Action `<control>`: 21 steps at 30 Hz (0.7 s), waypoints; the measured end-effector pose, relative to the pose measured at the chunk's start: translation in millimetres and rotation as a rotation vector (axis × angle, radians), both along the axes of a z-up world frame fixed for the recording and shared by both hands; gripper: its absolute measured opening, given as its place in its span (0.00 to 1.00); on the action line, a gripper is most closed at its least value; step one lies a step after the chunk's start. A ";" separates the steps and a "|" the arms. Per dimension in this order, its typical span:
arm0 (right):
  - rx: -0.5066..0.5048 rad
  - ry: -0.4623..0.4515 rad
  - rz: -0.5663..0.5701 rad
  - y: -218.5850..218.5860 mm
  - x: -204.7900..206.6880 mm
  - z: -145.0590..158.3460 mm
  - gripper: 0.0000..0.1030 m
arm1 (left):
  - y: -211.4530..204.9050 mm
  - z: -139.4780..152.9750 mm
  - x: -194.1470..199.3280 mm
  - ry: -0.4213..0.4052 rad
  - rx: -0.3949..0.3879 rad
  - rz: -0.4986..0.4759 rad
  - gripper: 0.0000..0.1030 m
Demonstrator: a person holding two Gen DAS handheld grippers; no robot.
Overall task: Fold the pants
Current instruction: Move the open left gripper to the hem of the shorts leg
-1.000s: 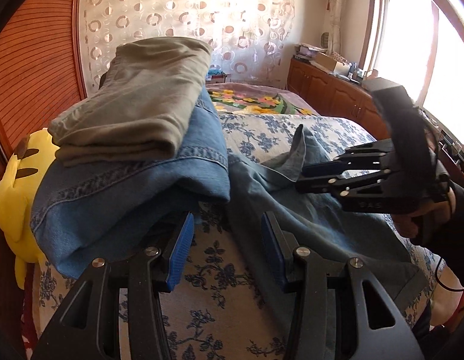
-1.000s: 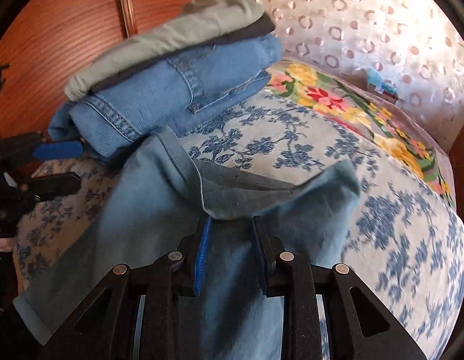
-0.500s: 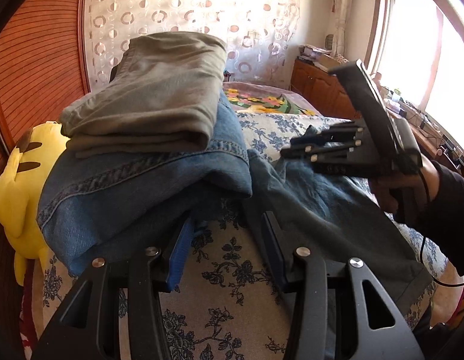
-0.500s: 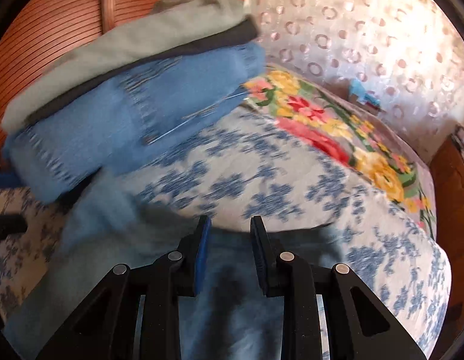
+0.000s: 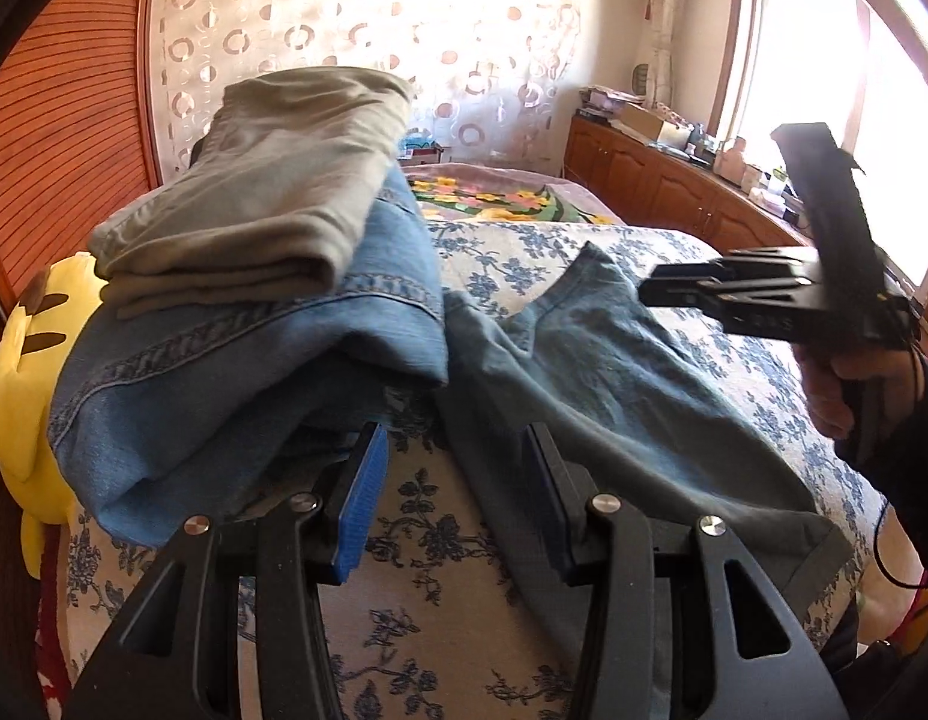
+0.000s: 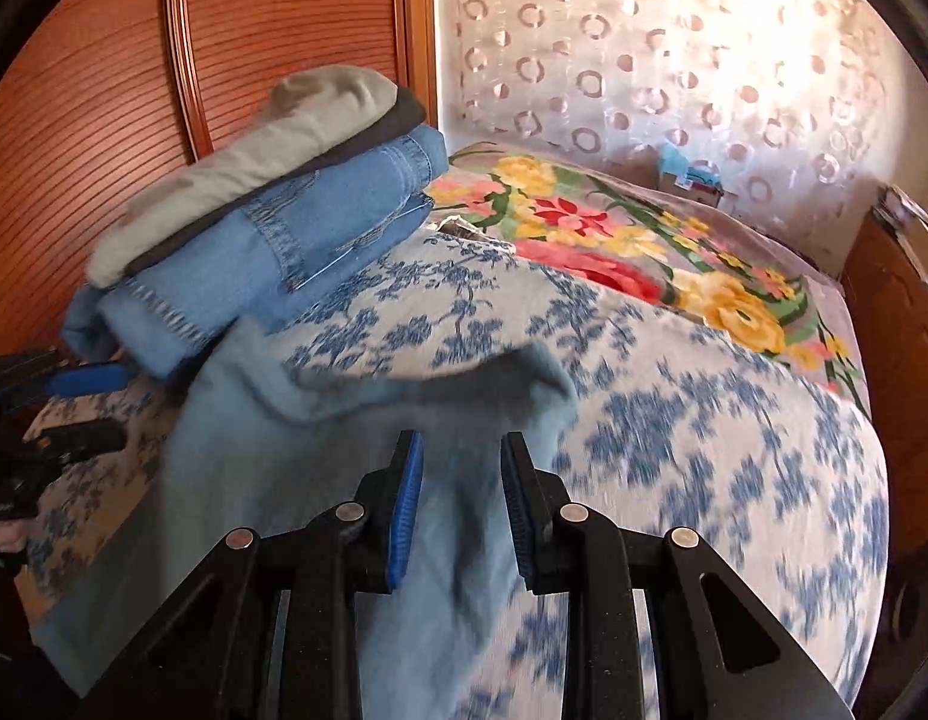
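Observation:
Grey-blue pants (image 5: 614,378) lie spread on the flowered bed, one end bunched up; they also show in the right wrist view (image 6: 320,468). My left gripper (image 5: 458,456) is open and empty, low over the bedspread, its right finger over the pants' near edge, close under the folded stack. My right gripper (image 6: 461,474) is open and empty above the pants; in the left wrist view it (image 5: 650,291) hovers over their far end.
A stack of folded clothes, blue jeans (image 5: 248,384) under olive pants (image 5: 266,198), sits at the left, also in the right wrist view (image 6: 266,240). A yellow plush toy (image 5: 26,372) leans by the wooden wardrobe (image 5: 56,138). A floral blanket (image 6: 632,240) covers the far bed.
My right gripper has let go of the pants' end and lifted back; the cloth has dropped onto the bed. My left gripper has stayed open and moved little.

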State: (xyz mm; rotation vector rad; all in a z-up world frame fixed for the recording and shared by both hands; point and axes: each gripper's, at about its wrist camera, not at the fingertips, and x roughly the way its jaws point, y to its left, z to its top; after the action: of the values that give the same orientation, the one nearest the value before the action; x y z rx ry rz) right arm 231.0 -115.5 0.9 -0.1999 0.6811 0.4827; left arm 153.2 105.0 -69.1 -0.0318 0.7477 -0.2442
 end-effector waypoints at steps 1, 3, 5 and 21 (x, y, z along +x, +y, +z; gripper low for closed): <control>0.005 -0.002 -0.003 -3.6 -8.4 0.8 0.27 | -2.6 0.0 -2.0 0.000 0.001 -0.004 0.46; 0.014 -0.008 -0.009 -8.4 -28.3 3.4 0.29 | -7.1 -0.7 -4.1 0.004 0.004 -0.009 0.46; 0.022 -0.014 -0.017 -14.2 -43.3 2.1 0.35 | -10.9 -2.4 -5.2 0.014 -0.001 -0.018 0.46; 0.087 -0.024 -0.081 -48.2 -135.2 -12.1 0.37 | -38.3 -10.9 -34.3 0.044 0.051 -0.059 0.79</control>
State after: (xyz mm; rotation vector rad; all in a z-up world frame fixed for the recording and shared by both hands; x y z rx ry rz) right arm 95.8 -163.7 -11.2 -0.0957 0.6404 0.4309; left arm 118.8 66.8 -80.0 0.0331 0.7991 -0.2812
